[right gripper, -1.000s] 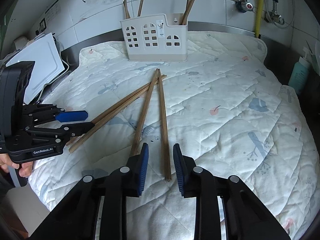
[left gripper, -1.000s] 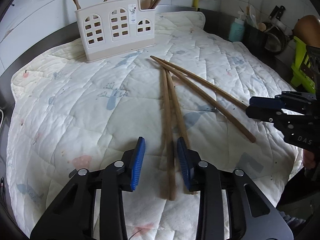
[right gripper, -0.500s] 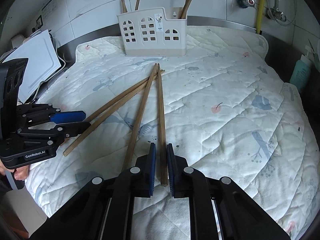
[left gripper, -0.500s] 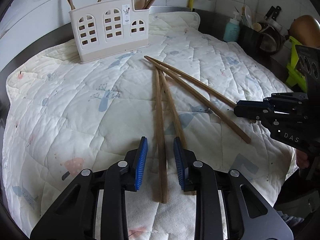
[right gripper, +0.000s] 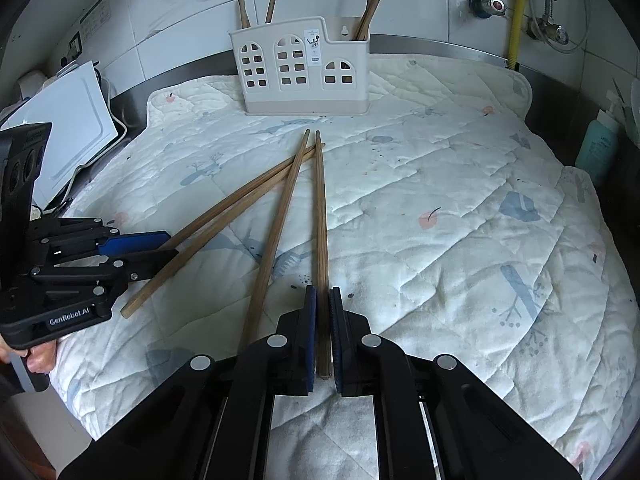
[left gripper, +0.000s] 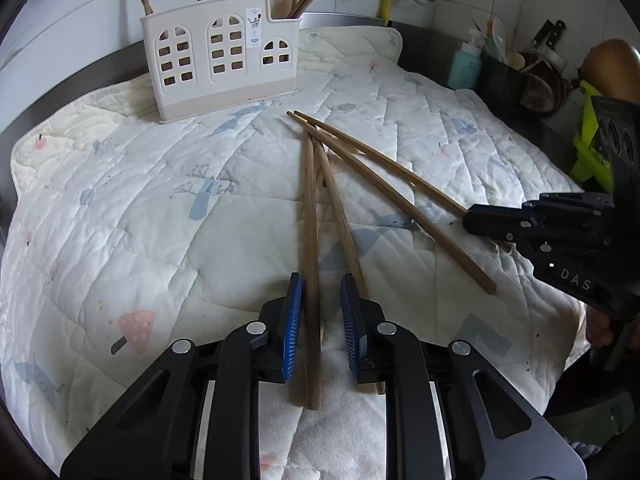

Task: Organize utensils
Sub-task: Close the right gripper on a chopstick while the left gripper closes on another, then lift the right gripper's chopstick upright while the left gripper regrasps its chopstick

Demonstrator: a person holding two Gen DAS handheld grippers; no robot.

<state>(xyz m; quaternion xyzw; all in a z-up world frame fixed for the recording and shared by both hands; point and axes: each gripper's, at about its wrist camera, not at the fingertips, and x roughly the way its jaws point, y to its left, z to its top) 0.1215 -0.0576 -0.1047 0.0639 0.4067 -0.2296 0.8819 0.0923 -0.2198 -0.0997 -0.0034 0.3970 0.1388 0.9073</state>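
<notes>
Four long brown chopsticks lie fanned on a quilted mat (left gripper: 120,220), their far tips meeting in front of a cream utensil caddy (left gripper: 224,68) that has several sticks standing in it. My left gripper (left gripper: 320,284) is closing around the leftmost chopstick (left gripper: 310,208). The stick lies by the left blue pad, and a gap remains at the right pad. A second chopstick (left gripper: 340,216) runs under the right finger. My right gripper (right gripper: 322,292) is shut on the near end of the rightmost chopstick (right gripper: 320,208). Each gripper appears in the other's view, low over the mat's near edge.
A teal bottle (left gripper: 464,66) and a dark pot of kitchen tools (left gripper: 536,84) stand past the mat's right edge. A white board (right gripper: 68,140) and cables lie at the left. A tiled wall with taps (right gripper: 496,4) rises behind the caddy (right gripper: 300,76).
The right gripper's jaws have come together on a chopstick. The left gripper's jaws have narrowed around another chopstick. Neither hand has shifted noticeably.
</notes>
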